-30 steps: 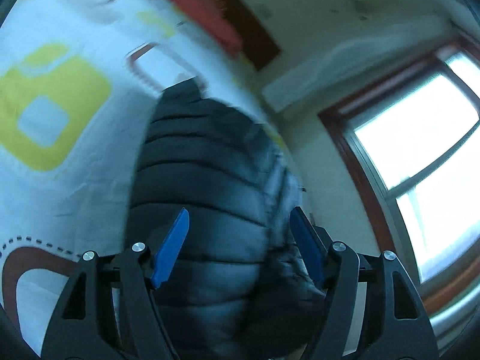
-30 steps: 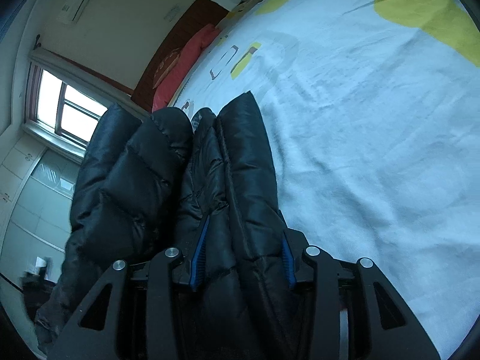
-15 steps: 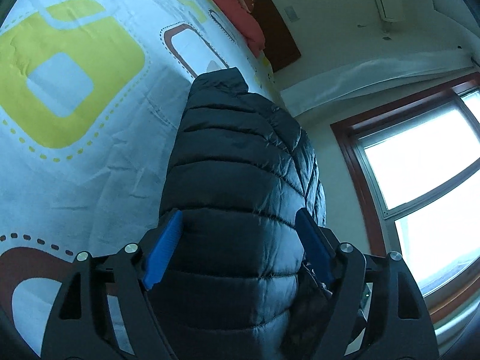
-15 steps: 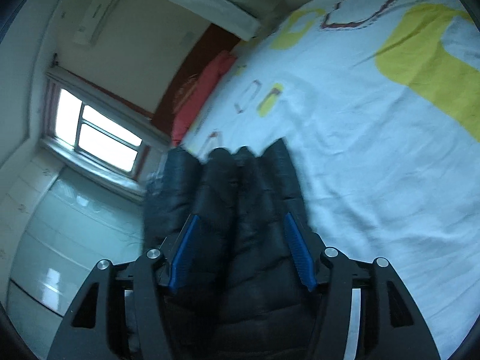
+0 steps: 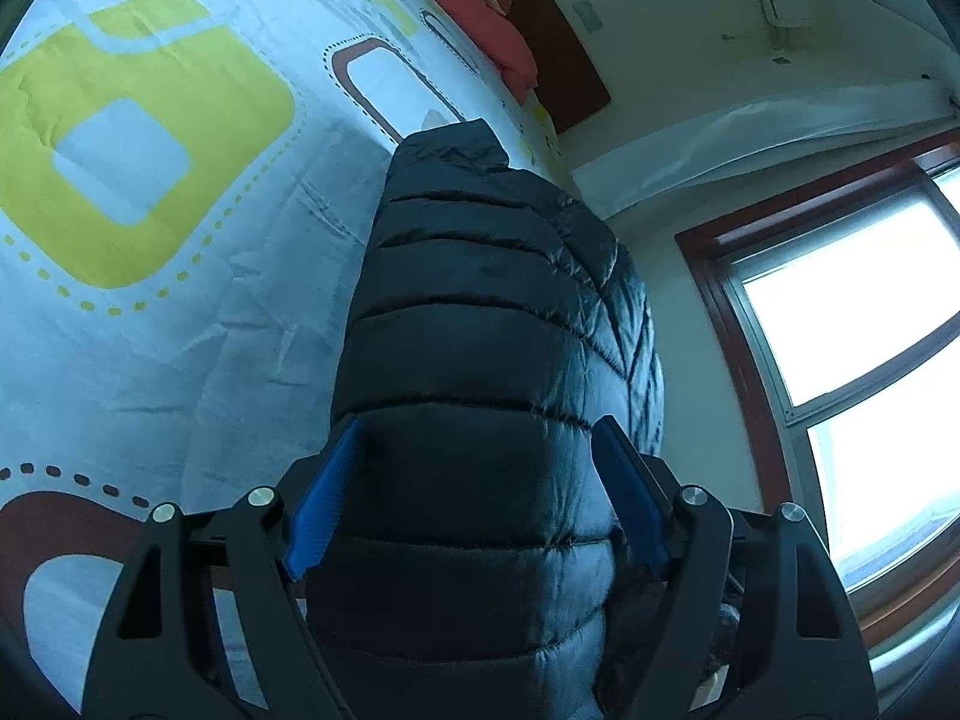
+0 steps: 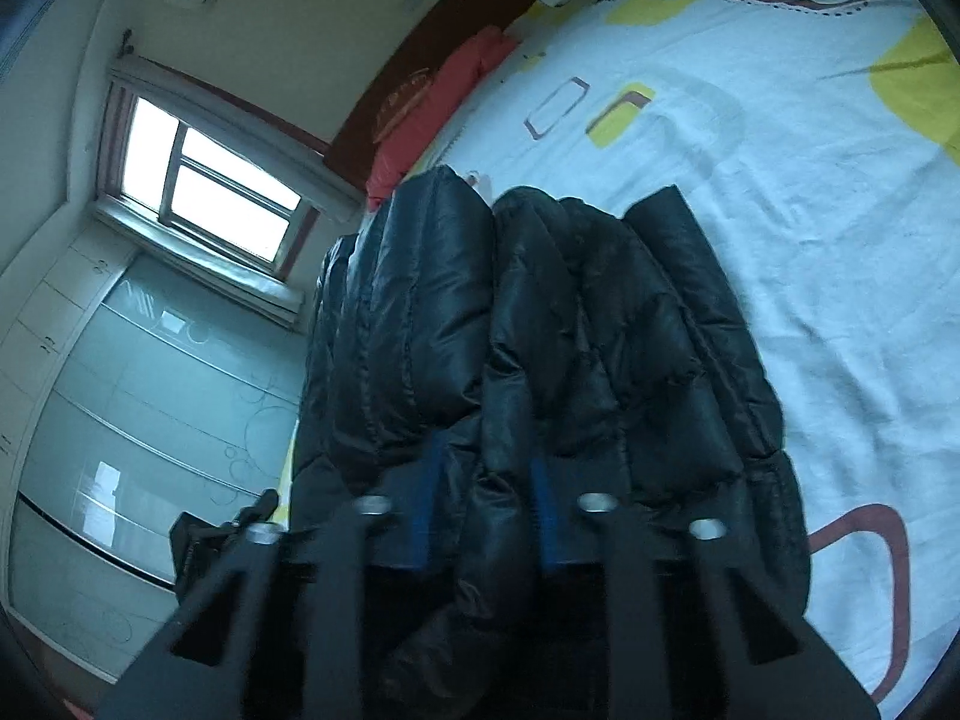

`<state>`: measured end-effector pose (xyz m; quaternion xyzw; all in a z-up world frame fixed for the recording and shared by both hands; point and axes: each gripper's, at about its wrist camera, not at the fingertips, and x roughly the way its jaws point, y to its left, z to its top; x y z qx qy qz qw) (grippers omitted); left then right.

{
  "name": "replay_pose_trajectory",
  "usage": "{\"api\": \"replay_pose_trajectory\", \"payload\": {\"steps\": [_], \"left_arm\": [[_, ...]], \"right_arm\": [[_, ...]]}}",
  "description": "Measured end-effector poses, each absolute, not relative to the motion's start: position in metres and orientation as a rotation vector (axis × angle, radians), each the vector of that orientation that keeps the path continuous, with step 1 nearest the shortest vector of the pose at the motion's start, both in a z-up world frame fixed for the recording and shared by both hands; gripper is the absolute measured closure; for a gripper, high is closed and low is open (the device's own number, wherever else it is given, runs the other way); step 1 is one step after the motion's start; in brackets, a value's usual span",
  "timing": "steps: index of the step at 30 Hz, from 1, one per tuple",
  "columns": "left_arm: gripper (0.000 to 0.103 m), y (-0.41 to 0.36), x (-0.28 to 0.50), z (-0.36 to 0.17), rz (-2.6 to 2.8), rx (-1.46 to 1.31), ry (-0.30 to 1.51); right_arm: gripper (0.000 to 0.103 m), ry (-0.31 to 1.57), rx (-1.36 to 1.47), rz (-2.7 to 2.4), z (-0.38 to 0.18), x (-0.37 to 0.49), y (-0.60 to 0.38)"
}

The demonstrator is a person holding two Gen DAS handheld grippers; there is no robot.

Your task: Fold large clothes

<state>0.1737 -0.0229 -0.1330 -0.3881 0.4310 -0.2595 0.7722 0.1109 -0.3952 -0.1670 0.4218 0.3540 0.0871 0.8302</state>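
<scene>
A black quilted puffer jacket lies folded lengthwise near the edge of the bed. In the left wrist view its smooth back runs away from me between the fingers. My left gripper stands wide open astride it, the blue pads beside the jacket's flanks without squeezing. In the right wrist view the jacket shows several long bunched folds. My right gripper is blurred by motion and its jaws are closing, with one fold pinched between the blue pads.
The bed sheet is pale with yellow and brown shapes and spreads wide beside the jacket. Red pillows lean on a dark headboard at the far end. A window and a pale wardrobe stand beyond the bed's edge.
The right gripper's jaws went from wide around the jacket to narrow on one fold, and it rose. The left gripper sank slightly and then kept still, jaws a little wider.
</scene>
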Motion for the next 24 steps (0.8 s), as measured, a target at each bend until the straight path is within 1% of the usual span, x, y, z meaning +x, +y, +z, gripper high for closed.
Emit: {"api": "replay_pose_trajectory", "payload": {"steps": [1, 4, 8, 13, 20, 23, 24], "left_arm": [[0.026, -0.024, 0.174, -0.132, -0.57, -0.842, 0.934], [0.026, -0.03, 0.176, -0.131, -0.588, -0.839, 0.941], [0.026, -0.045, 0.184, -0.129, -0.606, -0.813, 0.956], [0.026, -0.074, 0.188, -0.123, -0.587, -0.672, 0.963], [0.026, -0.086, 0.194, -0.14, -0.51, -0.585, 0.999], [0.026, -0.082, 0.197, -0.145, -0.521, -0.605, 1.009], [0.026, -0.081, 0.197, -0.145, -0.527, -0.612, 1.009]], "right_arm": [[0.089, 0.745, 0.894, 0.17, -0.167, 0.108, -0.4], [0.09, 0.736, 0.872, 0.129, -0.166, 0.099, -0.413], [0.091, 0.743, 0.877, 0.085, -0.176, 0.091, -0.431], [0.091, 0.777, 0.926, 0.081, -0.201, 0.083, -0.448], [0.091, 0.779, 0.994, 0.134, -0.221, 0.083, -0.457], [0.089, 0.781, 1.024, 0.159, -0.221, 0.082, -0.462], [0.087, 0.779, 1.024, 0.162, -0.218, 0.08, -0.463]]}}
